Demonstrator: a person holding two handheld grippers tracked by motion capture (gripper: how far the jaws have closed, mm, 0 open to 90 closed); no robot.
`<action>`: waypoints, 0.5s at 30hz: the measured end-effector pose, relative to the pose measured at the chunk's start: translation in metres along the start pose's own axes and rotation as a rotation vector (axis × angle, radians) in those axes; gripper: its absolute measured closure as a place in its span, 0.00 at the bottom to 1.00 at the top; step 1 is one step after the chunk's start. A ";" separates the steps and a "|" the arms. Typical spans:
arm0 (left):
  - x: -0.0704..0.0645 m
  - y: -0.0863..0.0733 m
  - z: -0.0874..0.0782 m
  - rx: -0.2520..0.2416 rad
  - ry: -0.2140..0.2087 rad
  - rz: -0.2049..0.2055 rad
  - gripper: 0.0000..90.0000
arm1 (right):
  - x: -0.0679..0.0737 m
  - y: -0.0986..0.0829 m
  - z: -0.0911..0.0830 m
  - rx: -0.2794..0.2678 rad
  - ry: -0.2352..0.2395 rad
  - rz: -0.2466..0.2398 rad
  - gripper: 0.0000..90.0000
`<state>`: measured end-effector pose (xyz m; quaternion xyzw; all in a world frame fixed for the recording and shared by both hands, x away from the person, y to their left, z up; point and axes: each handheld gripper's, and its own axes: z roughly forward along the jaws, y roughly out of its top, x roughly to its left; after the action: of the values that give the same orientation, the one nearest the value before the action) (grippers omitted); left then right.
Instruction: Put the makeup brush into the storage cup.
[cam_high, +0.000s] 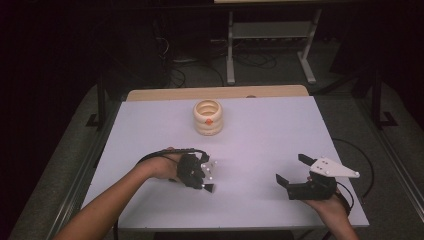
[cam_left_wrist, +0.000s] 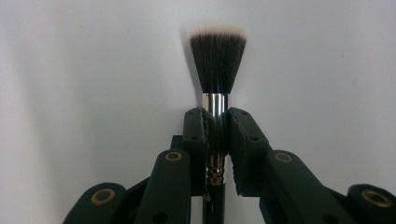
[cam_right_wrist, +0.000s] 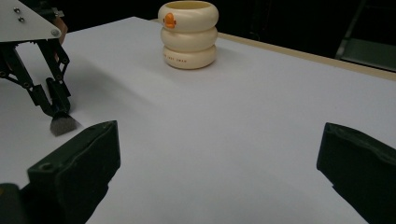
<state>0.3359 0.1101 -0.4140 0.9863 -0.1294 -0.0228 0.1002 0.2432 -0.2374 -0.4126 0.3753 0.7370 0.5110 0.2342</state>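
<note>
Open white table (cam_high: 260, 135) from near edge to far edge, broken by one obstacle: cream ringed holder (cam_high: 208, 117) standing upright near far edge, just left of centre. Wide bare stretch between left gripper (cam_high: 210, 187), bristles of makeup brush (cam_left_wrist: 218, 58) pressed down to the surface, and right gripper (cam_high: 291, 167), jaws spread wide

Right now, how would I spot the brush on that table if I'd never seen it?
Start at the white table and find the left gripper near its front edge. The makeup brush is clamped between its jaws, bristles down at the tabletop: black handle, silver collar, dark flared bristles with pale tips.
</note>
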 end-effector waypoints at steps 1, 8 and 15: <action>0.000 0.000 0.000 0.000 0.000 -0.001 0.86 | 0.000 0.000 0.000 0.000 0.000 -0.001 0.00; -0.001 0.000 0.000 0.000 -0.003 -0.001 0.86 | 0.000 0.000 0.001 -0.001 0.000 0.002 0.00; -0.002 -0.001 -0.003 -0.010 -0.003 -0.014 0.86 | 0.000 0.000 0.001 -0.003 -0.001 0.000 0.00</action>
<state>0.3347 0.1117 -0.4115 0.9866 -0.1225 -0.0257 0.1048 0.2439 -0.2372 -0.4132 0.3753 0.7360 0.5121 0.2350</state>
